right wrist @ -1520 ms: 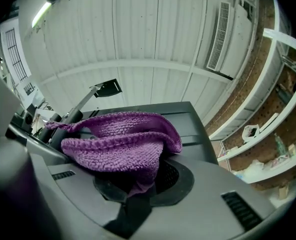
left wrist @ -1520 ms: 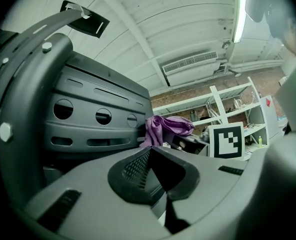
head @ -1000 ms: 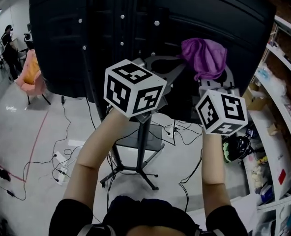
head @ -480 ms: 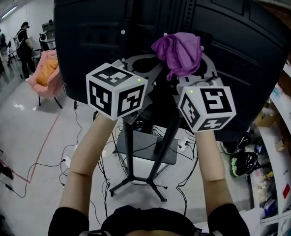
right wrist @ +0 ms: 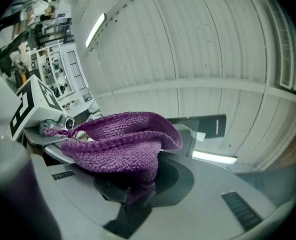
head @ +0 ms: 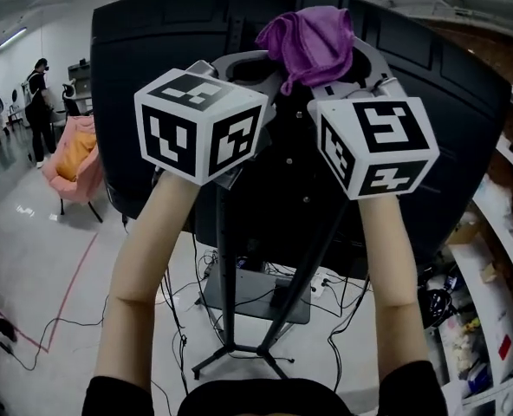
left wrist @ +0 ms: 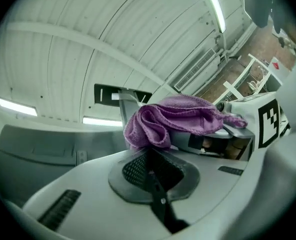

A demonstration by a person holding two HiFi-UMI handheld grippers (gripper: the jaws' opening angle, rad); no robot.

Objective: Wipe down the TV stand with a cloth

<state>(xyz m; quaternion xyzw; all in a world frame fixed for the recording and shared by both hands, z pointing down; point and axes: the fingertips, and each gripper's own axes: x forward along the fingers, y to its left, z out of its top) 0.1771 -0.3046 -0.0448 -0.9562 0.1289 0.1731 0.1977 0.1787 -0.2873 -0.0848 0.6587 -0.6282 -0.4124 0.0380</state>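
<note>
Grippers raised higher, right gripper jaws clamping cloth, left gripper jaws together, TV only in head view

A pink chair stands left on the floor, cables trailing across it, shelves right.

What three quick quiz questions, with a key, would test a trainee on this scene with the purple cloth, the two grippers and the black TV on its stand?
1. True or false: the purple terry cloth is clamped in the right gripper.
2. The big black TV is: A) lying flat on the floor; B) mounted on a black metal stand with splayed legs; C) wrapped in cloth.
3. Fill in: the left gripper has its jaws ___, with nothing between them.
Key: 1 true; 2 B; 3 shut.
</note>
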